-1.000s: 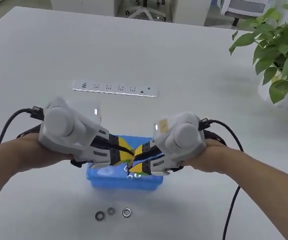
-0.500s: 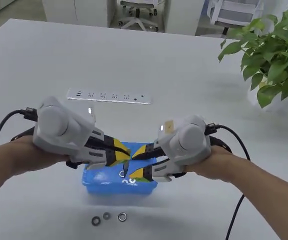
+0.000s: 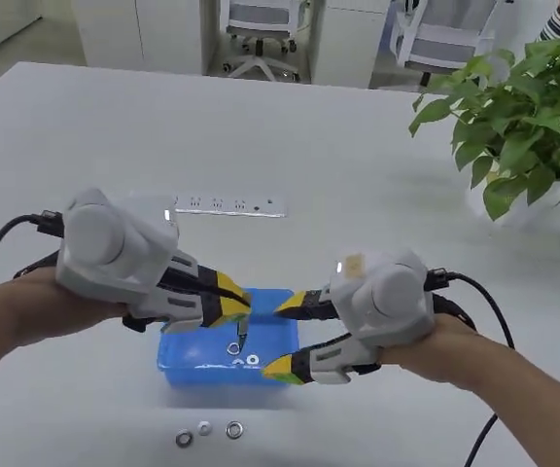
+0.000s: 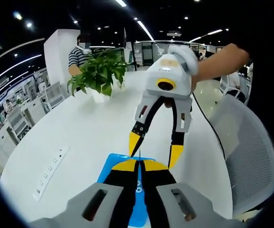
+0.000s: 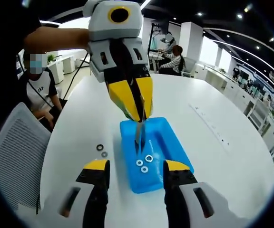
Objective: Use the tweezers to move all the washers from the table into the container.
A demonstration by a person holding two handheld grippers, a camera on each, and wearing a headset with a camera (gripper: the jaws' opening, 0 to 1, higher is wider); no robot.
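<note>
Jaws of left gripper (image 3: 239, 305) clamped on thin metal tweezers (image 3: 240, 336), blue plastic container (image 3: 178, 358) beneath them (silver ring washers (image 5: 149, 158) inside), right gripper (image 3: 278, 340) jaws apart.

Bright office: white table (image 3: 358, 156), chairs (image 3: 259, 17) behind (ceiling strip lights (image 4: 144, 29)).

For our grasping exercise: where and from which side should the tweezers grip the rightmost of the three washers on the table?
Best grip one side of the washer ring, one tip of the tweezers in the hole, one outside, from straight above. It lies flat on the table, so its edge offers little sideways.
</note>
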